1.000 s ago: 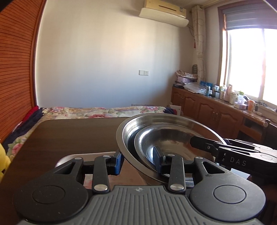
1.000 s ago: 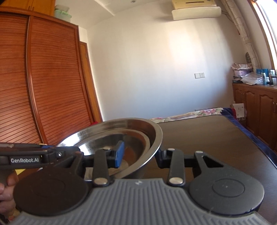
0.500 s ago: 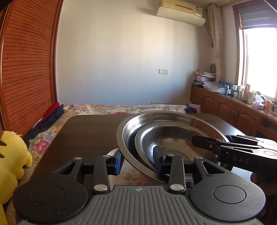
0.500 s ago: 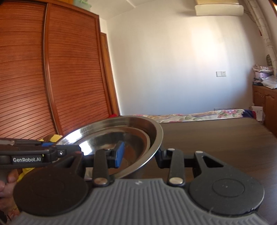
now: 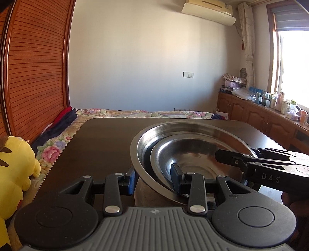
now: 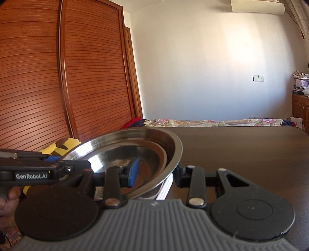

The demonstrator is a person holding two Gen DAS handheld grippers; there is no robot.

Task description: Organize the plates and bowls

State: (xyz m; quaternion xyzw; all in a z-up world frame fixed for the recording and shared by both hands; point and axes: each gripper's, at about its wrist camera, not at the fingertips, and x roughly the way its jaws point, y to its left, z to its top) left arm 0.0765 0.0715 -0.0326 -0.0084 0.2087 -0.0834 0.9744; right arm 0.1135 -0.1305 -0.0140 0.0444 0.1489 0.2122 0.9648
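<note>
We count two steel bowls: a large bowl (image 5: 193, 133) and a smaller bowl (image 5: 185, 152) nested inside it, both toward the near right part of the tabletop (image 5: 104, 142). We see two grippers, the left gripper (image 5: 153, 178) and the right gripper (image 6: 155, 171), one at each side of the bowls' rims. We count one white ribbed dish (image 6: 164, 188) under the bowls, one yellow plush toy (image 5: 13, 168) off the table's left edge, and one wall air conditioner (image 5: 209, 10).

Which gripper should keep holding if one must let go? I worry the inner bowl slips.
Left, probably. The left gripper straddles the walls of both the large bowl and the small bowl, which sits shifted toward it. The right gripper holds the opposite rim; its hold on the small bowl is unclear.
</note>
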